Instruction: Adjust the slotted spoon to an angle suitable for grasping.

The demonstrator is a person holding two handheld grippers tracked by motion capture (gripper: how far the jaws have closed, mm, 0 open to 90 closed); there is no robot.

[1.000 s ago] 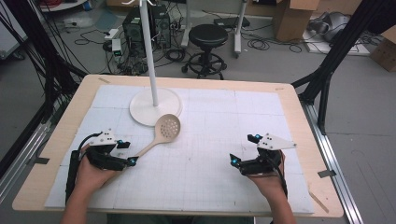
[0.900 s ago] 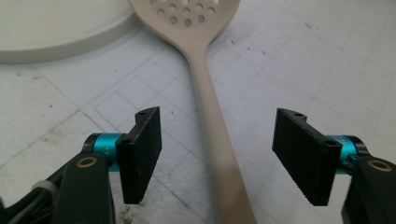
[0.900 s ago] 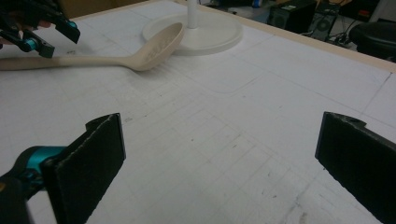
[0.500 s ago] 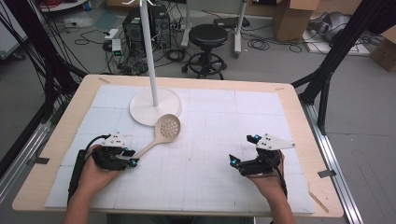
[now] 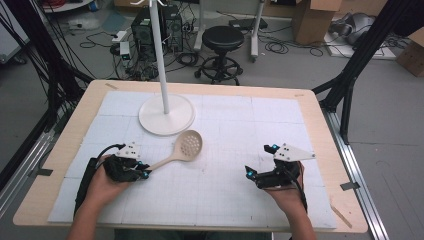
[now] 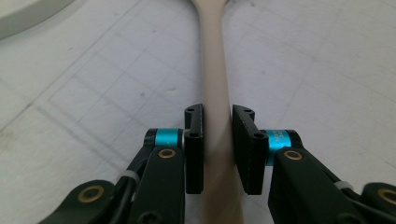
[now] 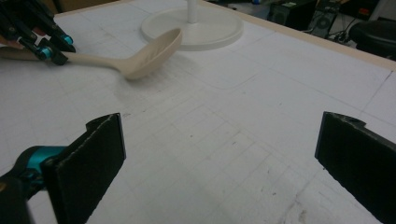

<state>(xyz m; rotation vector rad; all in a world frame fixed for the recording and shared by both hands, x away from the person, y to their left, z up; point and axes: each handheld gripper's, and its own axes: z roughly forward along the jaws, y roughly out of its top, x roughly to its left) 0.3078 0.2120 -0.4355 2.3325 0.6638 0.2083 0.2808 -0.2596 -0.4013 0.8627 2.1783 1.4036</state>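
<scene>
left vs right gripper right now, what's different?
1. The left gripper has its jaws closed in on the beige slotted spoon's handle; the right gripper has its jaws spread wide with bare mat between them.
2. The left gripper sits close to the white stand base; the right gripper sits farther from it, across the mat.
Shared: both are hand-held, low over the white mat, with black jaws and blue accents.

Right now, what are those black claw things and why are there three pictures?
A person sits at a table and holds a pinching tool in each hand. One picture comes from a camera up high; the other two come from small cameras riding on the tools. The left gripper has its two black jaws closed on the handle of a beige spoon with holes in it. The right gripper is wide open and holds nothing. A white stand with a tall pole sits on the table behind the spoon.
</scene>
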